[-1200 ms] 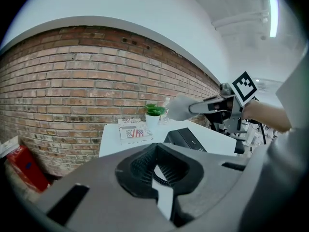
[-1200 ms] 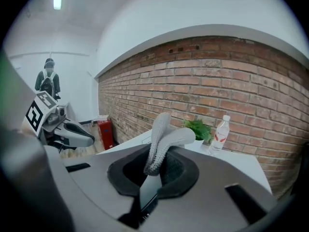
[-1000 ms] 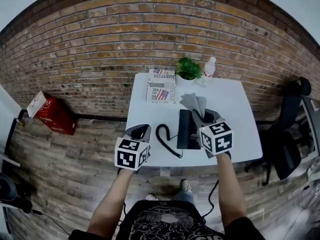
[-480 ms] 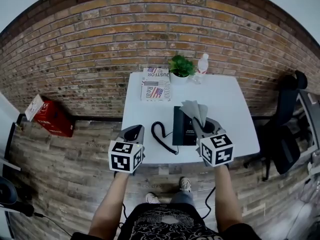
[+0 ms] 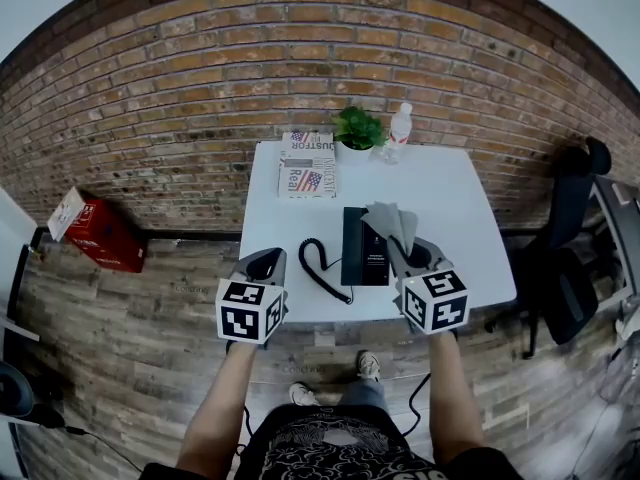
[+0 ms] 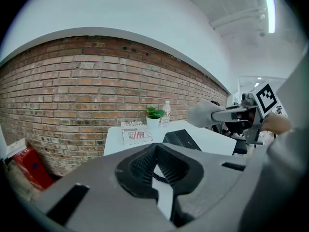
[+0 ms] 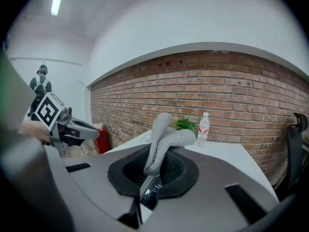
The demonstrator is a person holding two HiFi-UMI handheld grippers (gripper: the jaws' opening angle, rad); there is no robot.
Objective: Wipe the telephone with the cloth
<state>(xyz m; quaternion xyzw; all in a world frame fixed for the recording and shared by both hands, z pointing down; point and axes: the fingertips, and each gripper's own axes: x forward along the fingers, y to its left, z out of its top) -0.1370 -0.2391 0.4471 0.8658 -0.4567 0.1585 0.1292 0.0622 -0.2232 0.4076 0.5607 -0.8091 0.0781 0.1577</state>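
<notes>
Brick-walled office: right hand-held gripper (image 5: 398, 248) is pinching a limp, light cloth (image 5: 385, 216) by one fold above the telephone (image 5: 360, 246) lying on the tabletop (image 5: 452, 213); left hand-held gripper (image 5: 266, 264) is hovering, jaws pressed together, empty.

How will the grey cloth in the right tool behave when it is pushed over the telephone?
Probably floppy: the grey cloth droops in folds above the right tool that clamps it. It looks light, so it may bunch up rather than press flat on the telephone. Its knitted texture suggests little slipping.
</notes>
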